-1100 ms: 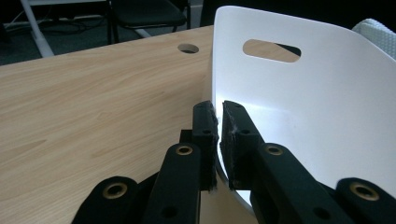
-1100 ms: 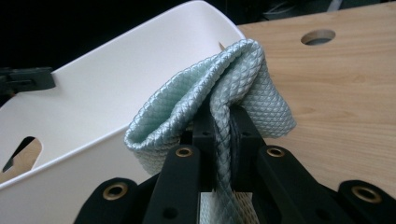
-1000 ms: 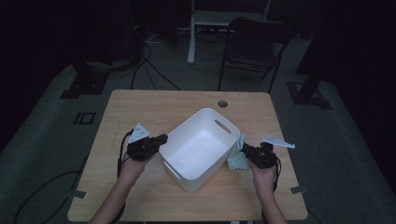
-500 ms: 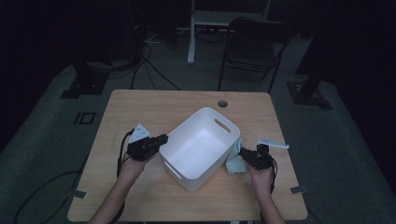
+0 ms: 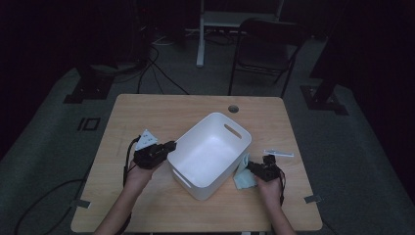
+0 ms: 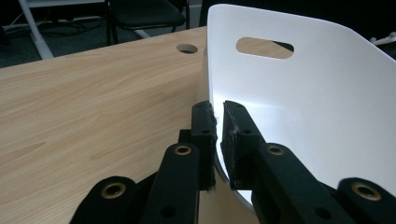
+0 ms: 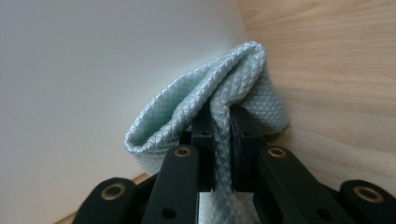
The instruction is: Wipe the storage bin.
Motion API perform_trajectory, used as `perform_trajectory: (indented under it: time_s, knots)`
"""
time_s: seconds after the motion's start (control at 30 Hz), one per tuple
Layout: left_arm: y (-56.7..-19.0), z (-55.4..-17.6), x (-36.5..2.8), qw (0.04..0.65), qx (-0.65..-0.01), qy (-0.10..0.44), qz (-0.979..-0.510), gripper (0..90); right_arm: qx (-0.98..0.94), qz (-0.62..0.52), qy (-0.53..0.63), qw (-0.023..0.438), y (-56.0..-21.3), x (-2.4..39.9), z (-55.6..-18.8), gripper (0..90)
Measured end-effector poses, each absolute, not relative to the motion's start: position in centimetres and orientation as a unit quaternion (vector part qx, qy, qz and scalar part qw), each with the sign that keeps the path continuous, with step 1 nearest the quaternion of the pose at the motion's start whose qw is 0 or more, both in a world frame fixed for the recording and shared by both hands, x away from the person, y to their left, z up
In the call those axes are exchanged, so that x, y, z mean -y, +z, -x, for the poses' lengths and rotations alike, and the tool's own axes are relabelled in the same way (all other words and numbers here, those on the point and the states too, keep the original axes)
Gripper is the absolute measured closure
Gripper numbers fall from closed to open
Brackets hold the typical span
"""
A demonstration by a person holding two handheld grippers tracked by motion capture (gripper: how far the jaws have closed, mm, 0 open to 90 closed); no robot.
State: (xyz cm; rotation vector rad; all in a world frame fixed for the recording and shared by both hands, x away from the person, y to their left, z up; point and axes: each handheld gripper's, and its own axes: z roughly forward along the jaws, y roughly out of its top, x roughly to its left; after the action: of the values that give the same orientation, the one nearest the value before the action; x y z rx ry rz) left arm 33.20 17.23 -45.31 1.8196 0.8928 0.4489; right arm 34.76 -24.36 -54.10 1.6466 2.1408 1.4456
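Dark floor and a black folding chair [image 5: 264, 46] surround a light wooden table [image 5: 161, 115] seen from above, with your forearms coming in from the bottom edge. At the middle of the table stands a white plastic bin [image 5: 210, 154] with slot handles, turned at an angle. Your left gripper [image 5: 166, 149] has its jaws pressed together on the bin's near left rim, the thin white wall pinched between the pads [image 6: 205, 135]. Your right gripper [image 5: 253, 169] sits low at the bin's right side, its jaws clamped on a fold of pale mint quilted cloth [image 7: 219, 102] that bunches against the bin's outer wall and rests on the wood. A small white strip [image 5: 279, 153] lies on the table just beyond your right hand.
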Motion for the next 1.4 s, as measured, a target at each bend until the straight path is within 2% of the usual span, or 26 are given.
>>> perform_trajectory:
  time_s: [0.13, 0.57, 0.87, 1.4]
  knots:
    - [-45.3, -33.2, -17.2, 0.509, -0.371, 0.186, -0.754, 83.6, -0.705, -0.524, 0.475, 0.047, -53.2, 24.2, -34.4, 83.1]
    - [-45.3, -33.2, -17.2, 0.509, -0.369, 0.185, -0.755, 83.5, -0.691, -0.452, 0.558, 0.087, -47.1, 23.4, -31.4, 82.9]
    - [-45.3, -33.2, -17.2, 0.508, -0.367, 0.186, -0.756, 83.3, -0.696, -0.470, 0.535, 0.087, -48.7, 23.4, -32.2, 82.8]
    - [-45.4, -33.1, -17.1, 0.509, -0.368, 0.187, -0.756, 83.2, -0.706, -0.512, 0.487, 0.050, -52.9, 23.8, -34.3, 82.8]
